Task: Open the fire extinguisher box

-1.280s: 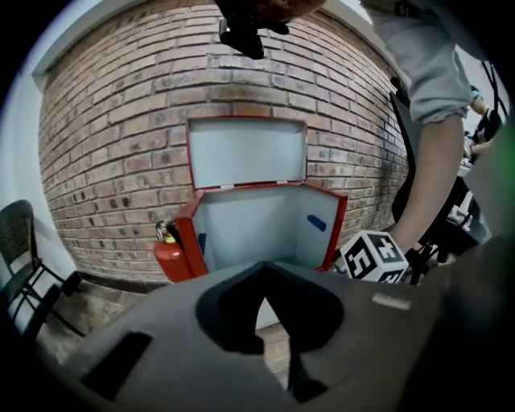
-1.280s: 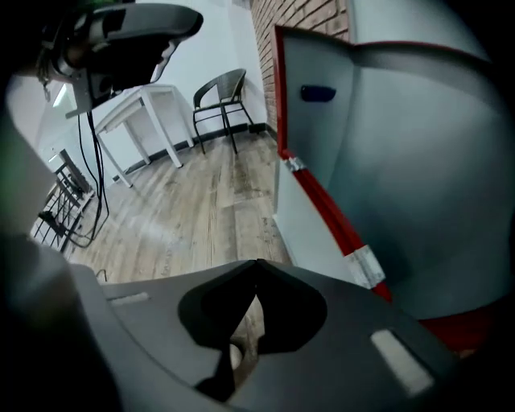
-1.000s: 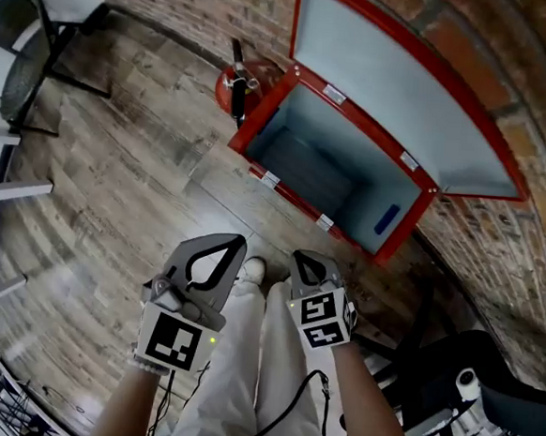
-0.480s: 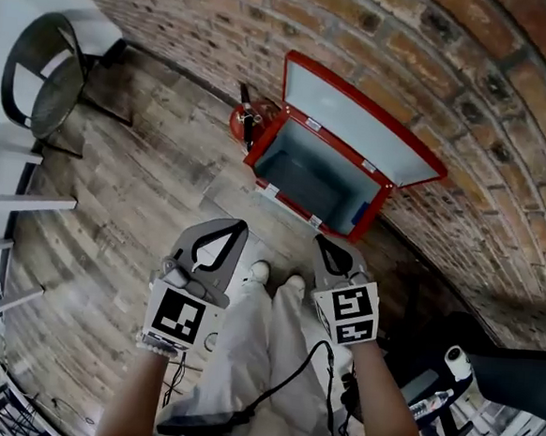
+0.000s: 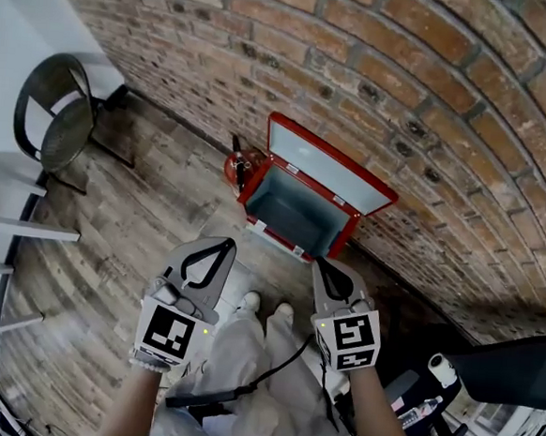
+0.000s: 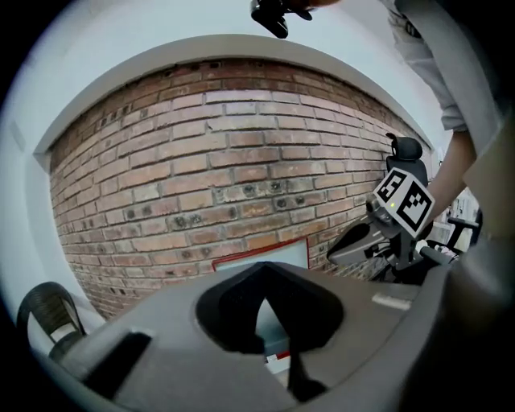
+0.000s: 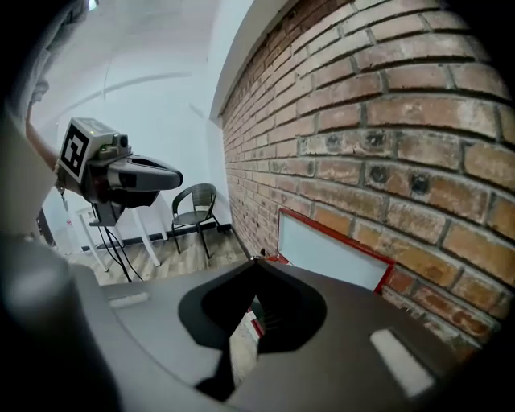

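- Fire extinguisher box [image 5: 297,214] — stands on the floor [image 5: 132,220] at the foot of the brick wall [image 5: 407,72]; red shell, pale interior fully exposed
- Lid [image 5: 328,170] — swung up and leaning back toward the wall, so the opening step reads as complete
- Fire extinguisher [image 5: 237,170] — on the floor just beside the box, at its left end in the head view; the interior looks empty
- Left tool [image 5: 226,244] — jaws closed tip to tip with nothing between them, well apart from the box
- Right tool [image 5: 318,261] — jaws likewise closed and empty, clear of the box
- Remaining work: judged none, since neither tool touches the lid and it stands open unaided
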The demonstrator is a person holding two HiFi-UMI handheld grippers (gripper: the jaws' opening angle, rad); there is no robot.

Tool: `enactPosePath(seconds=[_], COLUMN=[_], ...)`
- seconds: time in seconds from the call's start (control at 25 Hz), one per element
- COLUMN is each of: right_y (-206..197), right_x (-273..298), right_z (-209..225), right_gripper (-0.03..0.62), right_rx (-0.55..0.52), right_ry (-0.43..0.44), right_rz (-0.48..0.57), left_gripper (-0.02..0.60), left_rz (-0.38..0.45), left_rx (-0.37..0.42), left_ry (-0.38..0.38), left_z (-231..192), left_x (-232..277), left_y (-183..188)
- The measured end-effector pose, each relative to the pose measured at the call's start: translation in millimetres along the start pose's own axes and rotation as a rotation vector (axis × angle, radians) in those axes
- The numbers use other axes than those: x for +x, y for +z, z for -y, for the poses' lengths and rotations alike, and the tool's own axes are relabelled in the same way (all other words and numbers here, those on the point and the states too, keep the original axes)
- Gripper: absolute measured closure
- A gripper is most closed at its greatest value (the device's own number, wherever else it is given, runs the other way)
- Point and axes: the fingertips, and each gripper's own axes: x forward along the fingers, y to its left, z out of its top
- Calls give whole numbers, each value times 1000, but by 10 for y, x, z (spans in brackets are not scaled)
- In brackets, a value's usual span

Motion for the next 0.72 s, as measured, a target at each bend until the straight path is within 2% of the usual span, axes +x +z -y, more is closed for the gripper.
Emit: enactPosePath(seconds=[0.4,0.72], right_y=[744,1123], right_x=[-569,-864], right_z=[40,64], right_gripper=[588,588], right_rx=[-34,-78], right_ry=[-56,-85], right_rz=[130,197], left_gripper=[581,581], left_rz=[56,114], left_rx=[28,64], left_ry=[16,18], left_z=[-25,-28], left_x=[-321,-455], left_y=[572,955])
